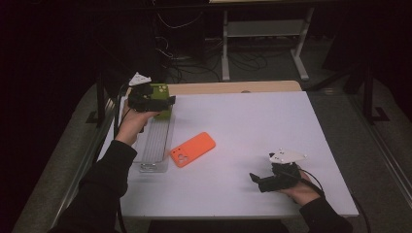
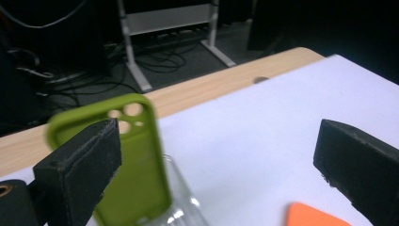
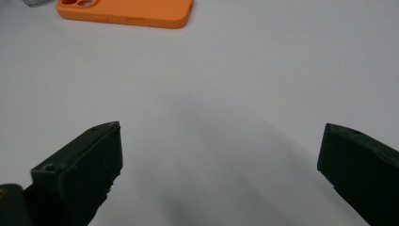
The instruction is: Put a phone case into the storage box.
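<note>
— Progress so far? Green phone case (image 2: 134, 165) standing upright at the far end of the clear ribbed tray (image 1: 156, 143), lower edge seemingly down in the tray; looks placed, or very nearly.

— Left gripper (image 1: 158, 100) clamped on it?

— No; jaws wide apart in the left gripper view, green case just beside the left-hand jaw, whether touching it or not hard to tell; nothing between the jaws but white table (image 1: 252, 131); reads as a release, though impossible to confirm that the case stands unaided.

— And what remains?

— Orange phone case (image 1: 193, 149) lying flat on the table, camera cutout toward the near edge, just beside the tray and outside it; untouched by either gripper; probably next for the tray.

— Right gripper (image 1: 258, 181)?

— Resting low near the front right of the table, well apart from the orange case; jaws spread wide, holding nothing; pointed roughly toward the orange case, seen at the top of the right gripper view.

— Verdict?

— About halfway by judgement; one case up in the tray, one waiting on the table.
</note>
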Motion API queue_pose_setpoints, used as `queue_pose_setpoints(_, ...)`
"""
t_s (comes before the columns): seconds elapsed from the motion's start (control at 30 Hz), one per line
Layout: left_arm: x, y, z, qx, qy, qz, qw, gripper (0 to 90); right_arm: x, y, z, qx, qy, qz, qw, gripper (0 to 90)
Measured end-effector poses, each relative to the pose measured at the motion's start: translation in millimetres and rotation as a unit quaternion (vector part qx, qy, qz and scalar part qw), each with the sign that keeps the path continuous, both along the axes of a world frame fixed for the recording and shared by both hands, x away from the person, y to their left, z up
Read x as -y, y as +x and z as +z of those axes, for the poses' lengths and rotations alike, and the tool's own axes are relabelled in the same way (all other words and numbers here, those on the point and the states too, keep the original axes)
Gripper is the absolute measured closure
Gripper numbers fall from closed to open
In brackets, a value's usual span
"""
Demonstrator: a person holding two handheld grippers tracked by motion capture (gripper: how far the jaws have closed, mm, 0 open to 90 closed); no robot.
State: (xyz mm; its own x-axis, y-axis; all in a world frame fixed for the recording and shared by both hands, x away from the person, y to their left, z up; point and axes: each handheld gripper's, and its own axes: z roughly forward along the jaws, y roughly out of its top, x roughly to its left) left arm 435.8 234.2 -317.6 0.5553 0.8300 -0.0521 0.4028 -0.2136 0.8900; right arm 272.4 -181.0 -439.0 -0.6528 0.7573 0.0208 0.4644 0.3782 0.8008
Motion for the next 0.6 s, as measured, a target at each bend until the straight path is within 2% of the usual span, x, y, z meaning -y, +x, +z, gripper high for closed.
queue_pose_setpoints(0.27, 12.3, -28.4, -0.3, 0.002, -0.003, -0.054, 0.9985, 1.2, -0.7, 0.6, -0.3, -0.007, 0.003, 0.000, 1.0000, 0.0)
queue_pose_setpoints(0.33, 15.1, -35.7, -3.0, -0.004, -0.008, -0.068, 0.9976, 1.3, 0.0, 2.1, -0.3, -0.003, 0.002, 0.002, 1.0000, 0.0)
queue_pose_setpoints(0.4, 17.8, -42.5, -7.0, -0.010, -0.007, -0.084, 0.9964, 1.3, 0.0, 2.9, -0.2, -0.013, 0.007, 0.000, 0.9999, 0.0)
queue_pose_setpoints(0.5, 21.5, -51.1, -15.2, -0.018, 0.004, -0.106, 0.9941, 1.3, 0.9, 4.4, -0.2, -0.016, 0.009, 0.005, 0.9998, 0.0)
queue_pose_setpoints(0.57, 24.2, -57.8, -20.9, -0.017, 0.007, -0.117, 0.9930, 1.7, 0.6, 5.7, 0.2, -0.020, 0.013, 0.007, 0.9997, 0.0)
queue_pose_setpoints(0.6, 25.7, -61.2, -23.8, -0.024, 0.006, -0.122, 0.9923, 1.9, 0.6, 6.4, 0.3, -0.018, 0.011, 0.011, 0.9997, 0.0)
